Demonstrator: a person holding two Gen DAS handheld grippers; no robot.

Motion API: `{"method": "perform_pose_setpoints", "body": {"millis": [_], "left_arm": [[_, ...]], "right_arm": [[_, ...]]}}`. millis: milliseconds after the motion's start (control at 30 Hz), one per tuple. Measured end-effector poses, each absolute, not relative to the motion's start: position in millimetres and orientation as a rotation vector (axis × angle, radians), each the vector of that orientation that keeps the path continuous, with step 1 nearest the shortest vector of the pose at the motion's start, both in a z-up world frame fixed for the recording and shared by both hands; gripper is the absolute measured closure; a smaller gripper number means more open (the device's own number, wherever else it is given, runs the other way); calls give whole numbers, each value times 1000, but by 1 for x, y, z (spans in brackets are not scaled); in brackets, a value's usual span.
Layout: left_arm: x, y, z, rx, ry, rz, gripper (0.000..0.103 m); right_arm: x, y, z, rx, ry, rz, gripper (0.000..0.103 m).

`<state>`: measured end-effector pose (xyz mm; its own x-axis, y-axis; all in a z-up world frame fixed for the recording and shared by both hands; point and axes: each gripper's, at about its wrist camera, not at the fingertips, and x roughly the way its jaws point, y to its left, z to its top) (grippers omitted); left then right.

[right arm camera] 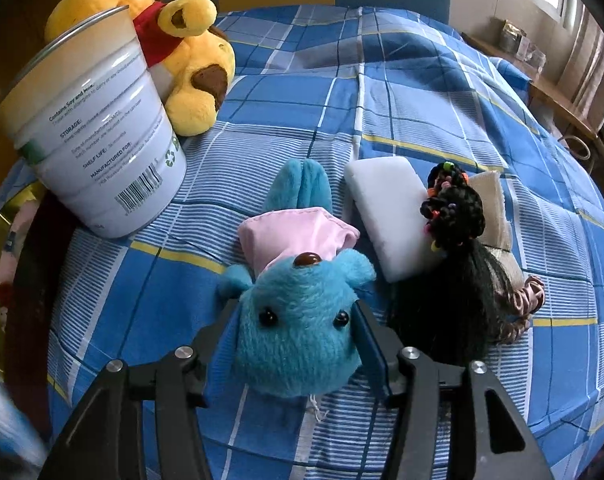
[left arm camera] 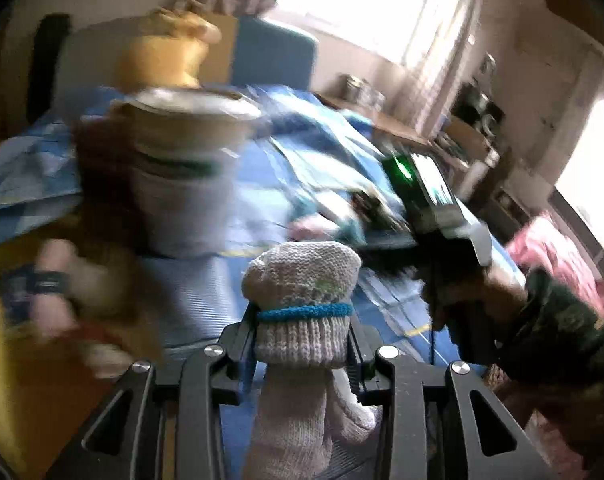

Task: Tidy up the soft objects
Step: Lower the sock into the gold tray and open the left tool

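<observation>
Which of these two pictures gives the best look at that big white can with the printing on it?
The right wrist view. There the white can stands sharp and well lit on the blue checked bedspread, its label and barcode readable. In the left wrist view the can is a motion-blurred shape; no print is legible.

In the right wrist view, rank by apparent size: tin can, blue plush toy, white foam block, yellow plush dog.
1. tin can
2. blue plush toy, though nearness to the camera inflates it
3. yellow plush dog, partly hidden behind the can, so unsure
4. white foam block

I see a bed in a blue plaid sheet (right arm camera: 422, 92) — bearing a tin can (right arm camera: 93, 136), yellow plush (right arm camera: 189, 64), blue plush (right arm camera: 297, 332), white foam block (right arm camera: 390, 212) and black hairpiece (right arm camera: 450, 280).
</observation>
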<state>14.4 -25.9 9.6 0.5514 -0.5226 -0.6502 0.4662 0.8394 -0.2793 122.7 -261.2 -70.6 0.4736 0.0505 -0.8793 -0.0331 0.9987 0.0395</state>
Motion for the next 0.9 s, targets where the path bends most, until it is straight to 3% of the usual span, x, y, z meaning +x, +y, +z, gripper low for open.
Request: {"method": "perform_pose_setpoints", "body": {"millis": [200,567,733,833,900], "left_arm": [[33,67,24,-85,796,-342,66],[94,183,-34,-53,969,-14,64],[120,195,-50,-29,983,66,54],[129,200,-53,-55,976,75,35],[125,198,-49,-62,953,74,32]], "right_arm": [[123,-261,-70,19,1077,49,47],[121,-259,-69,1,1072,41,47],[121,-258,-69,-7,1070,38,47],[121,-257,-69,-13,1069,36,47],[121,-257,-69,-15,1069,35,47]]}}
